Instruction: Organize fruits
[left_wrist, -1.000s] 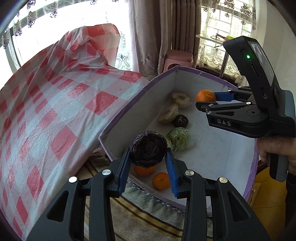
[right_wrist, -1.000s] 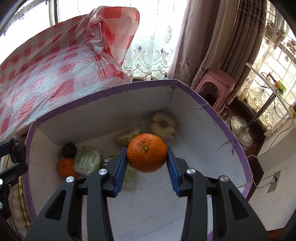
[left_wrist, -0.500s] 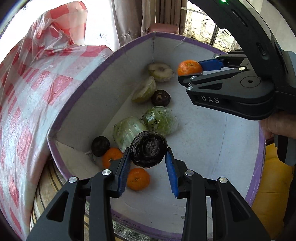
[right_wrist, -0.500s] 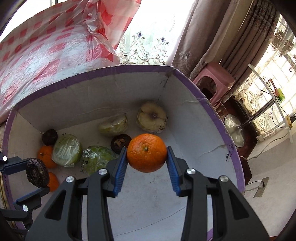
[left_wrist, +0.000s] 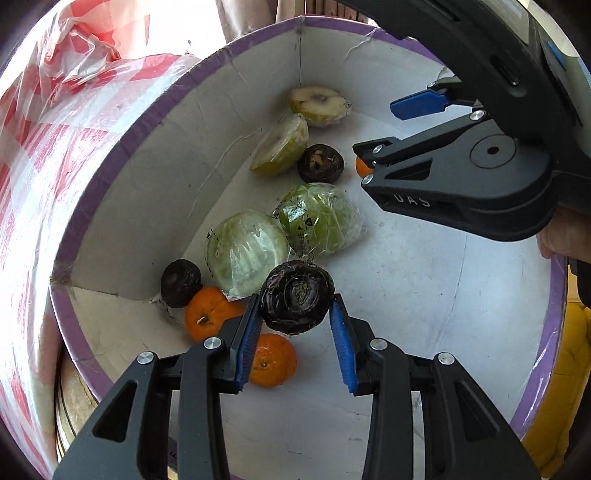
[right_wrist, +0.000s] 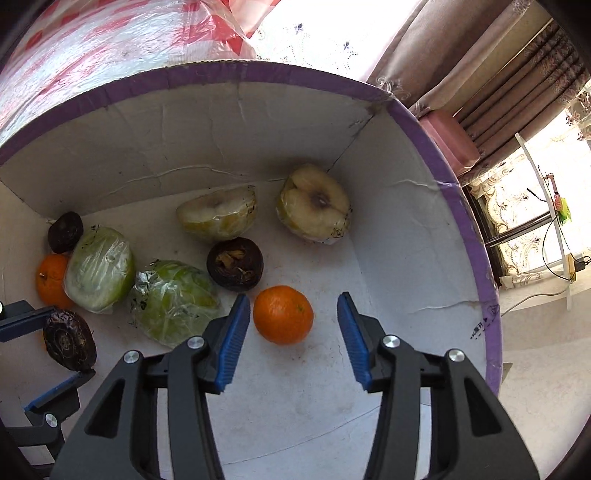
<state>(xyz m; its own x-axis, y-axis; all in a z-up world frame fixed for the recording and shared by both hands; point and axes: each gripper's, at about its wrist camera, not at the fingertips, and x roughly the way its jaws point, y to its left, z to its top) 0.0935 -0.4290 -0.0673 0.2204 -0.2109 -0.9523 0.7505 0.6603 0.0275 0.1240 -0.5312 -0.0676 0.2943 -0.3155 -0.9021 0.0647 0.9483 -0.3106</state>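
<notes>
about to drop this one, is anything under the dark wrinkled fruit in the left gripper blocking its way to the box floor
Partly. The dark wrinkled round fruit is clamped in the left gripper over the white purple-rimmed cardboard box. One small orange lies just below its near-left side; bare floor lies to the right.

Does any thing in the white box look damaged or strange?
Yes. The white cardboard box with purple rim has cracked, creased walls. Two cut pale fruit halves in plastic wrap look browned at the core. The dark wrinkled fruit in the left gripper looks shrivelled.
</notes>
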